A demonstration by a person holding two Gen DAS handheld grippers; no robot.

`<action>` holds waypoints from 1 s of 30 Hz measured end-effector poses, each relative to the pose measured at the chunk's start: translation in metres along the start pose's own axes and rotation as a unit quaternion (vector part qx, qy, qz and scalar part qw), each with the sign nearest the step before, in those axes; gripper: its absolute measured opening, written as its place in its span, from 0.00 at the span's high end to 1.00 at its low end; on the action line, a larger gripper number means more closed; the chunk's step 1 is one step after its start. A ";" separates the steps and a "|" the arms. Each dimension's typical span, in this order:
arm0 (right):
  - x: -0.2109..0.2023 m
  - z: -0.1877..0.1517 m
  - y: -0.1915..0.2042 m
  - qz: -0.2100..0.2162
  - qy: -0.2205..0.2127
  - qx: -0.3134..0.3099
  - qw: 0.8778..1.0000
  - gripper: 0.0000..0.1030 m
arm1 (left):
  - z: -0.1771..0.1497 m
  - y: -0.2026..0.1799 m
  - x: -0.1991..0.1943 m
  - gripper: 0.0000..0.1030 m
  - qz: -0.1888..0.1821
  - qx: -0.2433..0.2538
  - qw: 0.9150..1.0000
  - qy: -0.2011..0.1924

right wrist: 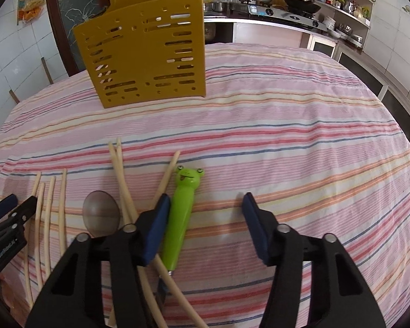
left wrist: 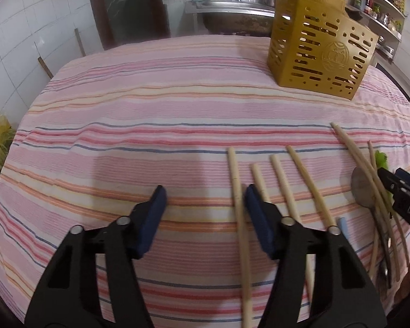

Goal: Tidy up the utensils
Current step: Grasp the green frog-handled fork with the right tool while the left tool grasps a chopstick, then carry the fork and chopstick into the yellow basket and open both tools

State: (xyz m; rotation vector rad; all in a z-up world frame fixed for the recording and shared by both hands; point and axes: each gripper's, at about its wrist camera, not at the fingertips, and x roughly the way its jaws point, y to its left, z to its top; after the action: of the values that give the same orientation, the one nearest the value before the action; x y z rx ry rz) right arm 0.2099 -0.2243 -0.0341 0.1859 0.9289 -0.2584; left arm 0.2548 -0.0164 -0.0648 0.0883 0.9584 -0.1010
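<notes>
Striped tablecloth (right wrist: 287, 136): yellow slotted holder (right wrist: 145, 54) upright at the far side, ready for filling. Chopsticks (left wrist: 283, 188), spoon (right wrist: 101, 213), frog-handled utensil (right wrist: 181, 213) loose nearby. Left gripper (left wrist: 205, 195) and right gripper (right wrist: 206, 205) both unclenched, holding nothing.

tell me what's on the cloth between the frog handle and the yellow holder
Nothing: in the right wrist view only bare striped cloth lies between the frog handle and the yellow holder.

the lower ends of the chopsticks (left wrist: 240, 218) are cut off by the bottom edge. the spoon (right wrist: 101, 213) handle is hidden behind the right gripper (right wrist: 205, 213).
</notes>
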 end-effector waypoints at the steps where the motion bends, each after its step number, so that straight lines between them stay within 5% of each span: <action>1: 0.000 0.000 0.001 0.000 0.001 0.000 1.000 0.55 | 0.000 -0.001 0.000 0.52 -0.001 0.000 1.000 0.000; 9: 0.003 0.006 0.009 0.003 0.009 -0.003 1.000 0.81 | 0.002 -0.018 0.001 0.75 0.009 0.022 1.000 -0.004; 16: -0.003 0.013 0.010 0.005 -0.005 0.004 1.000 0.83 | 0.013 -0.016 0.006 0.95 -0.001 0.006 1.000 0.002; 21: -0.030 0.017 -0.003 0.011 -0.050 0.022 0.998 0.83 | 0.011 -0.014 -0.002 0.96 -0.006 -0.008 1.000 -0.013; 30: -0.092 0.024 -0.020 0.039 -0.156 0.039 0.986 0.84 | 0.013 -0.006 -0.067 0.96 -0.012 -0.025 0.993 -0.116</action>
State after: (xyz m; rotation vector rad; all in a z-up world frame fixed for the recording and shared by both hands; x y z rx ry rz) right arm 0.1694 -0.2369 0.0533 0.2448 0.6007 -0.2435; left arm 0.2262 -0.0211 -0.0027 0.0182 0.7288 -0.1063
